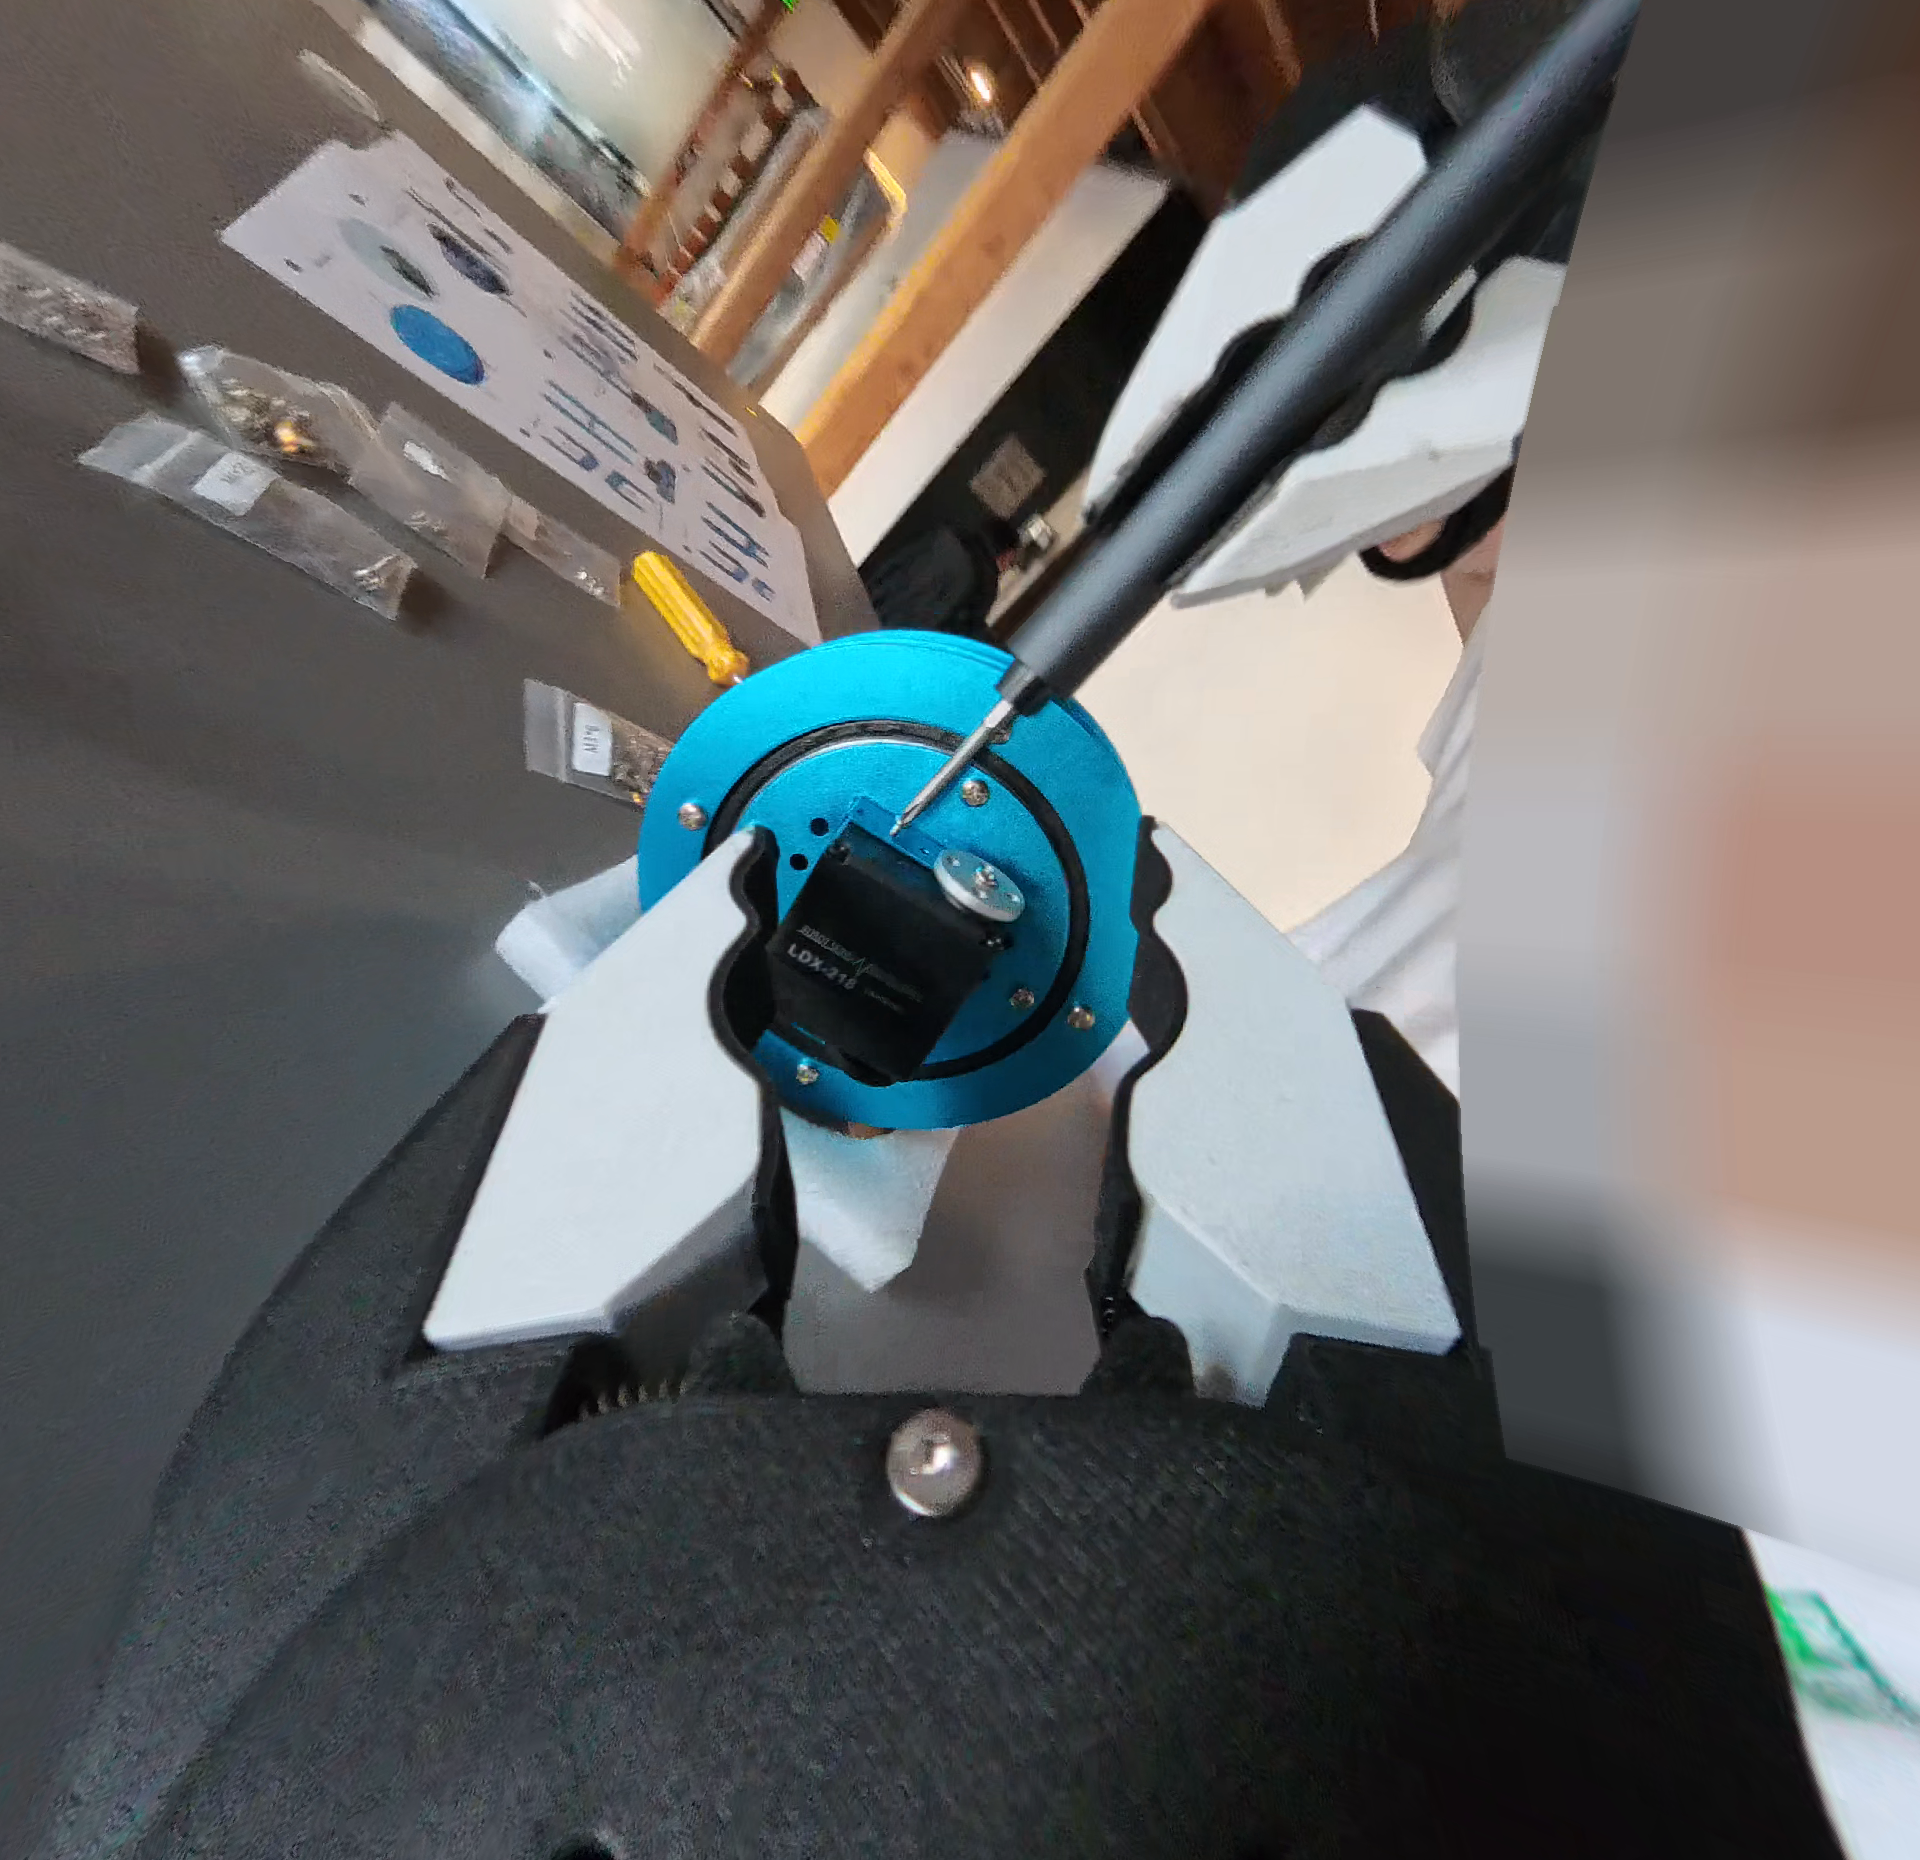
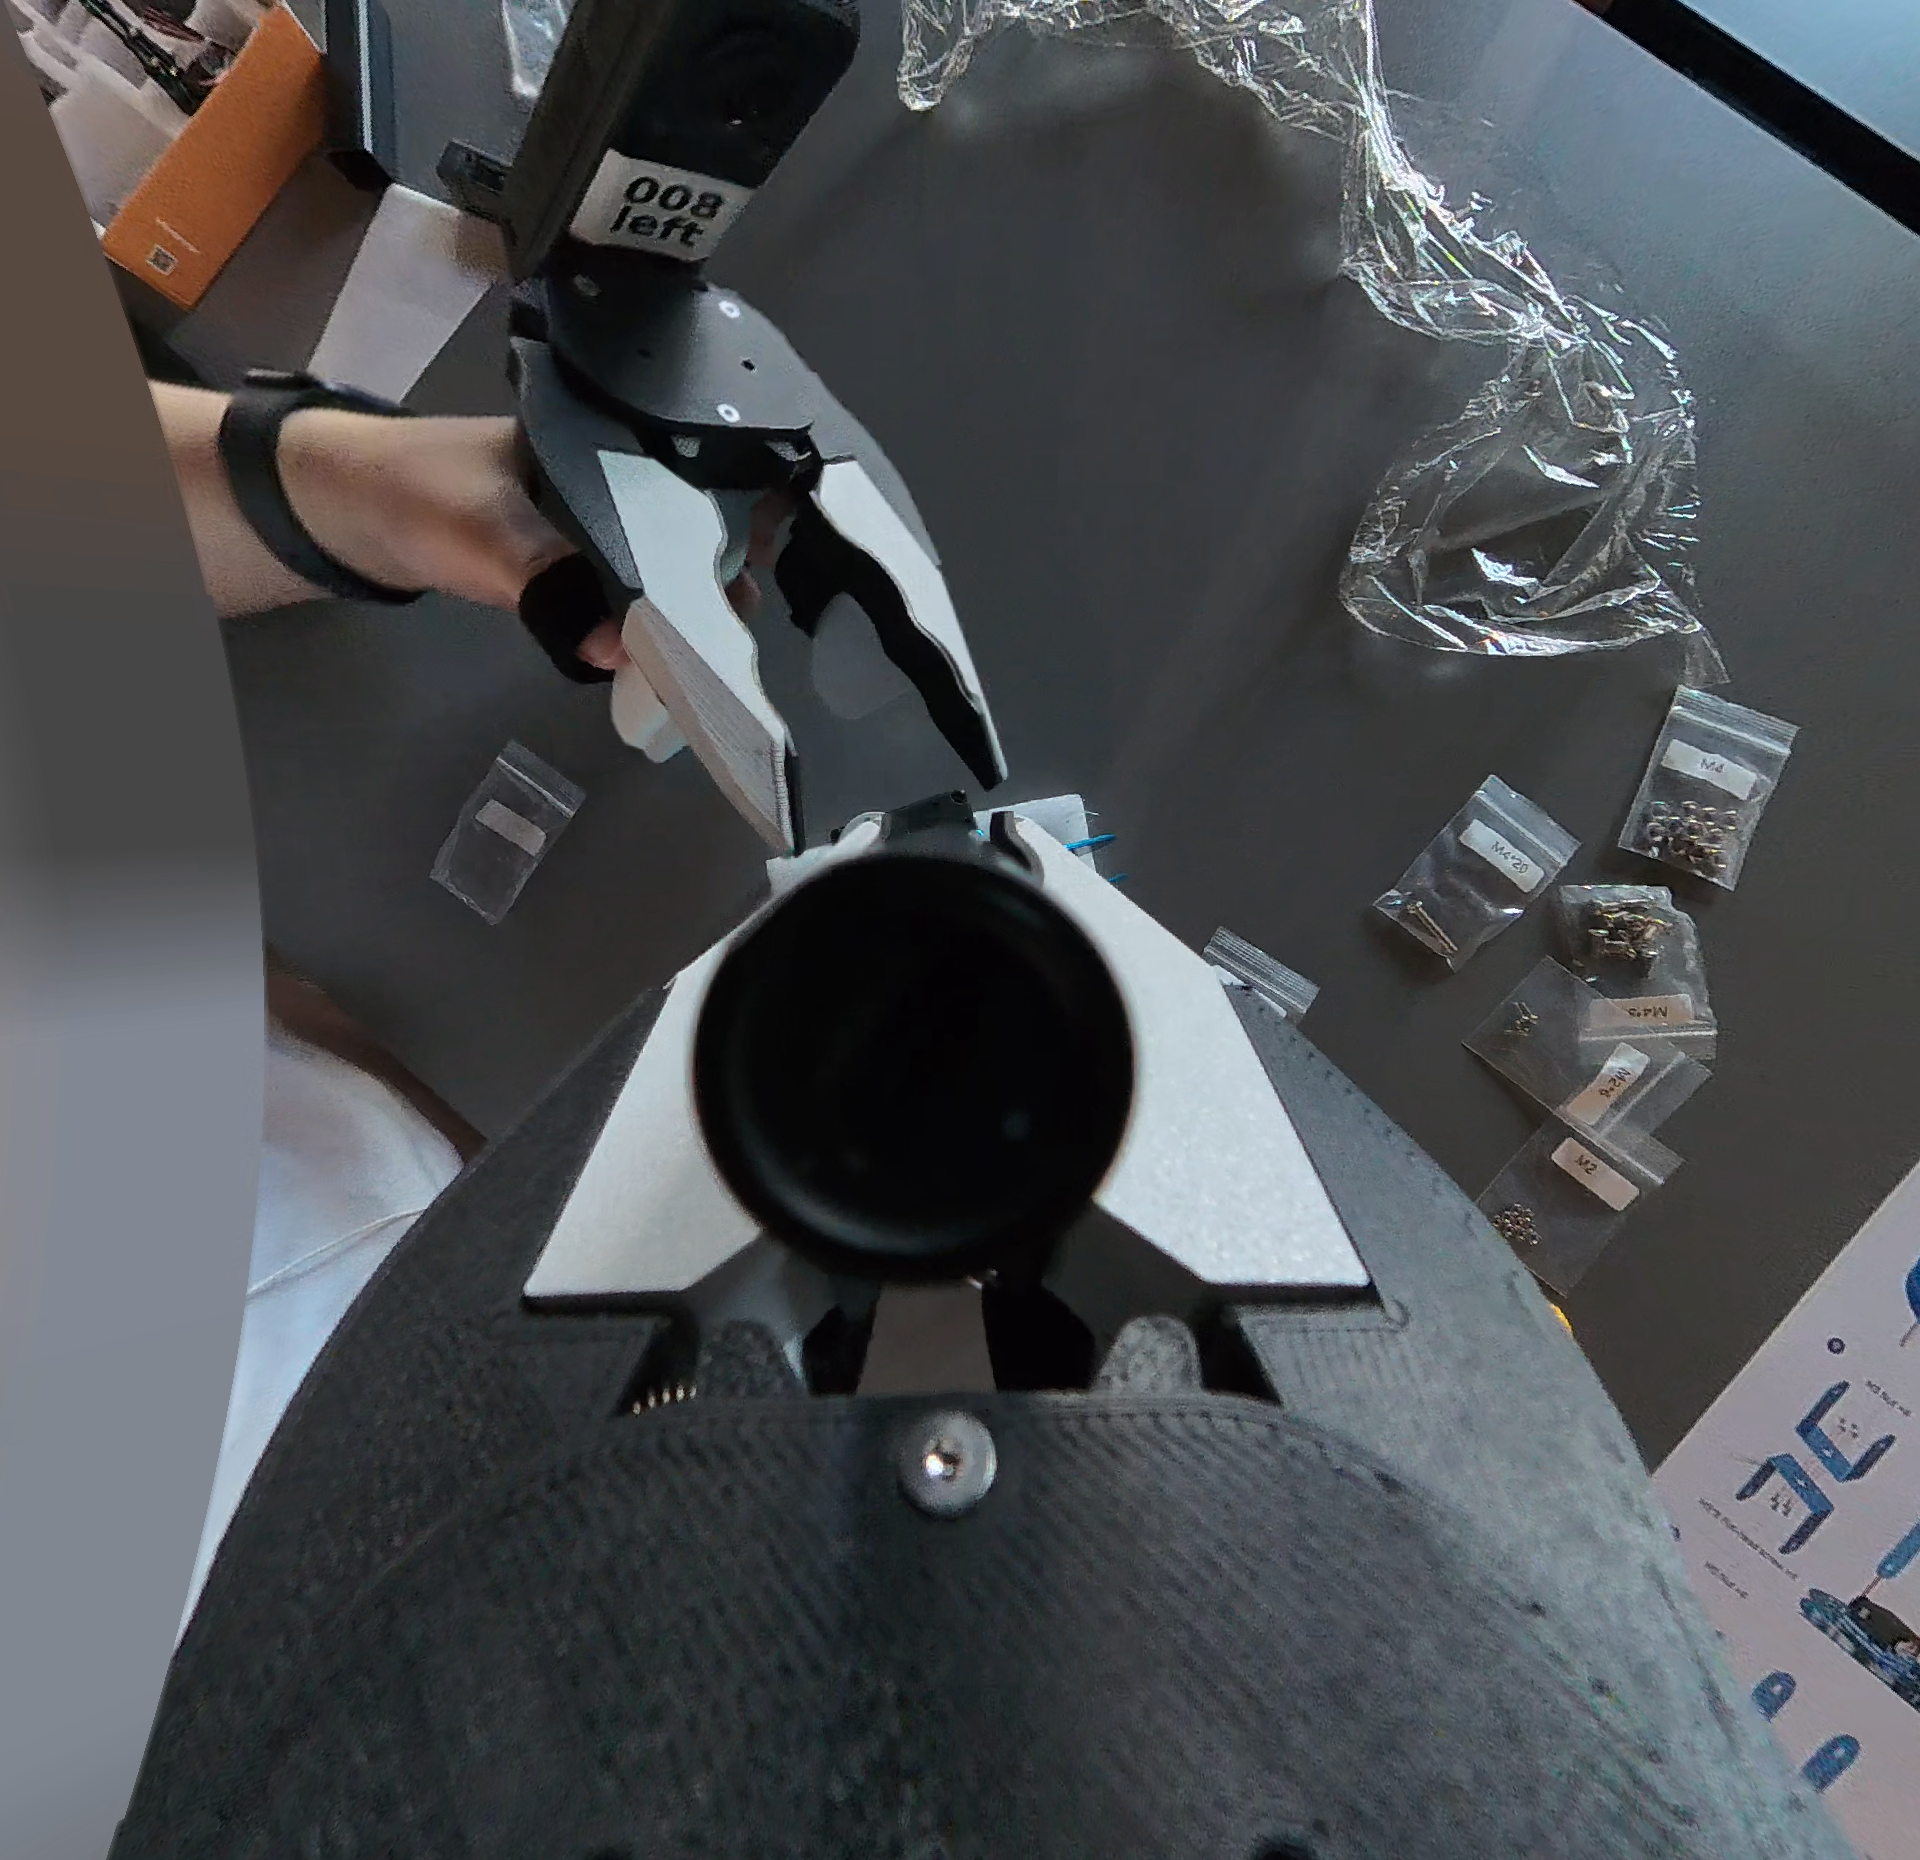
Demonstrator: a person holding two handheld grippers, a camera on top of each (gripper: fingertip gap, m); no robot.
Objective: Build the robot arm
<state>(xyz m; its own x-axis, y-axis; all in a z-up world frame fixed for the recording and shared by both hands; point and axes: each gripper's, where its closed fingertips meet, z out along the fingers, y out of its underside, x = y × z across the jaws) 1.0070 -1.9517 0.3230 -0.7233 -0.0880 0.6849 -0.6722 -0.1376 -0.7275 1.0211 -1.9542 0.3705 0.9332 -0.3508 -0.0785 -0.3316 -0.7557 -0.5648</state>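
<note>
A round blue disc (image 1: 894, 906) with a black motor box (image 1: 883, 963) on it sits between the fingers of the left gripper (image 1: 940, 979), which squeezes its edges and holds it up off the bench (image 1: 208, 875). I think it is tipped so its face meets the tool. The right gripper (image 1: 1340, 397) is closed around a black screwdriver (image 1: 1174, 522), whose thin tip touches a small screw beside the motor box. On the dark grey bench lie little bags of screws (image 2: 1538, 979), a yellow screwdriver (image 1: 688, 615), a picture sheet (image 1: 540, 356) and crinkled clear wrap (image 2: 1455, 356). Wooden beams (image 1: 997, 200) show far behind.
</note>
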